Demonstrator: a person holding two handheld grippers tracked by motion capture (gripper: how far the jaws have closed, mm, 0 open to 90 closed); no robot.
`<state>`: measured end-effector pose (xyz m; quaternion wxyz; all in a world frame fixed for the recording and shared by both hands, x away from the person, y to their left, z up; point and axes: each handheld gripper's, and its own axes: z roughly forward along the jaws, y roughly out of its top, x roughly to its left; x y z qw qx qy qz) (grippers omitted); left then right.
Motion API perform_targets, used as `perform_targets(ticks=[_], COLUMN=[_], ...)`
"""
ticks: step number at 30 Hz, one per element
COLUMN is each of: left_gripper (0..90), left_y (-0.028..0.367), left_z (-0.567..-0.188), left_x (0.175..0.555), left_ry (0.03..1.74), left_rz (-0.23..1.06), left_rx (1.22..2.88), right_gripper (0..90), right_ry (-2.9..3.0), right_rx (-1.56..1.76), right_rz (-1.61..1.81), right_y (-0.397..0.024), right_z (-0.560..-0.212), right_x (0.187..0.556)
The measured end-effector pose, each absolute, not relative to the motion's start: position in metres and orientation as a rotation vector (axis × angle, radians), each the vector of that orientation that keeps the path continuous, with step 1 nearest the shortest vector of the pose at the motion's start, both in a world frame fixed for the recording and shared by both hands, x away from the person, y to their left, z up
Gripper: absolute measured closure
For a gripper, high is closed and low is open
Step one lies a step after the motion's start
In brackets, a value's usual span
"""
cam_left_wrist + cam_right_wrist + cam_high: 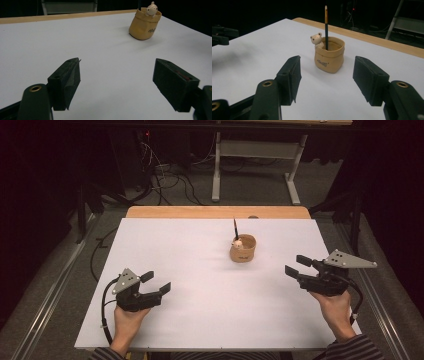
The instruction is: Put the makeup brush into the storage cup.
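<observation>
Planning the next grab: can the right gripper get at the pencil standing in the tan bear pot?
Probably yes. The right gripper is open and aimed at the pot; bare table lies between, and the pencil stands well above the rim.

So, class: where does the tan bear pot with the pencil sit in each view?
High view: tan bear pot right of centre on the white table.
Left gripper view: top right.
Right gripper view: centre, between the jaws but beyond them.
Shared landmark: the table's wooden far edge.
</observation>
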<state>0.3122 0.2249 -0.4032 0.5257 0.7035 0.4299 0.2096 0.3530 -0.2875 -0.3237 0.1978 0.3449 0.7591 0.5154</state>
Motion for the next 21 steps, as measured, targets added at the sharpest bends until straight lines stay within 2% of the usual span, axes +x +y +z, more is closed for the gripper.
perform_targets(ticks=[21], left_gripper=[22.6], left_y=[0.224], left_z=[-0.403], left_x=[0.313], left_ry=[1.029], left_rz=[0.500], left_rx=[1.685], right_gripper=[41.2], right_ry=[2.148], right_rx=[0.948], right_rz=[1.484], right_y=[-0.281], right_z=[-0.343], right_x=[0.339])
